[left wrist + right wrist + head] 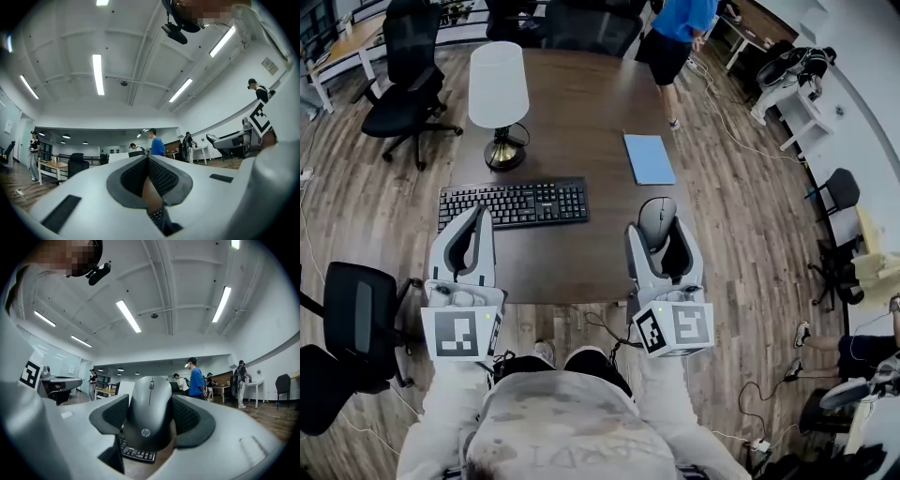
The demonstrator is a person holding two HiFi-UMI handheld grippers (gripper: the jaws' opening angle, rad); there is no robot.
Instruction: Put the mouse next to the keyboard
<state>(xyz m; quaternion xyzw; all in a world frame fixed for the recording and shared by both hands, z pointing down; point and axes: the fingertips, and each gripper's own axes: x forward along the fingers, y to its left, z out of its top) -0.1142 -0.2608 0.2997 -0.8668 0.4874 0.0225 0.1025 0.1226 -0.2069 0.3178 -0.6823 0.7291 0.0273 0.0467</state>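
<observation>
Grey mouse [149, 413] in right gripper [657, 225] jaws, black keyboard [514, 203] near left gripper [480, 214]

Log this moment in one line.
left gripper: shut, empty | right gripper: shut on mouse | mouse: right of keyboard, apart | placement: pending

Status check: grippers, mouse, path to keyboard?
Left gripper shut, empty. Right gripper shut on mouse, right of keyboard, apart from it. Table bare between them; blue notebook off the path.
</observation>
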